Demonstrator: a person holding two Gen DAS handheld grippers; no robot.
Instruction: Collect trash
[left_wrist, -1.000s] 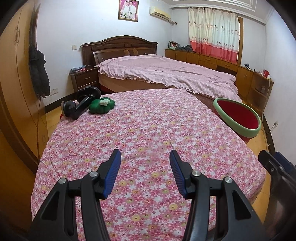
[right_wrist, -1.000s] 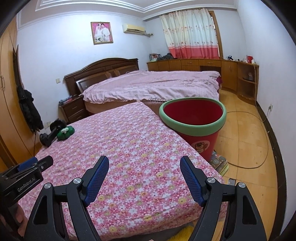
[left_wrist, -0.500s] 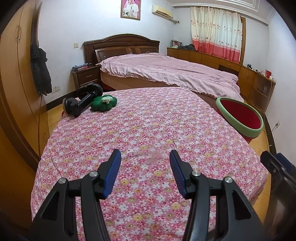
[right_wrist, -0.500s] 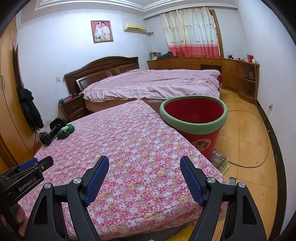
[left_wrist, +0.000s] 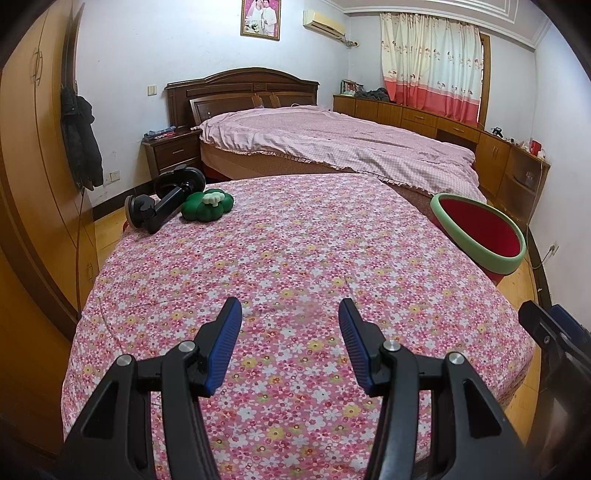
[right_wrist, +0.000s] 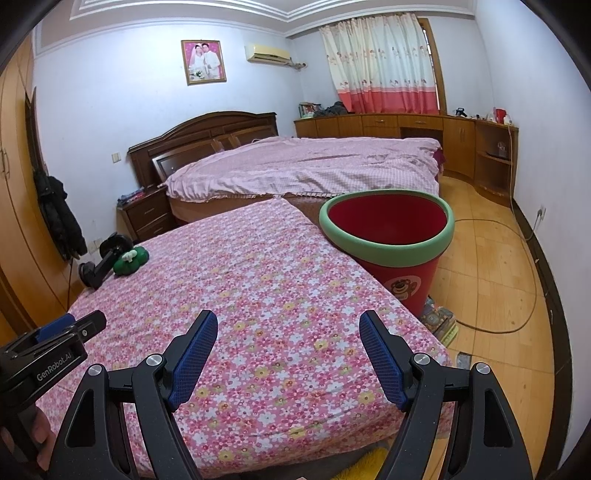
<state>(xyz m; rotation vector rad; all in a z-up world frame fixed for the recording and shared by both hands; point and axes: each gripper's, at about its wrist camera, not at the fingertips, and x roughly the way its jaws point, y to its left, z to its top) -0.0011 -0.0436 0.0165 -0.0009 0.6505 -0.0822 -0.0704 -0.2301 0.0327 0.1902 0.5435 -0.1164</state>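
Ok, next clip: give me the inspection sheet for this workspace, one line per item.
Surface: table under a pink floral cloth, mostly bare.
Job's things: red bin with a green rim standing on the floor at the table's right edge; no trash seen.
Clutter: black suction mount touching a green flower-shaped object at the far left corner.
Grippers: left gripper and right gripper both open above the cloth, nothing between the fingers.
Cables: cord looping across the wooden floor to a wall socket.
Surroundings: bed with pink cover, nightstand, wardrobe, cabinets, curtained window.
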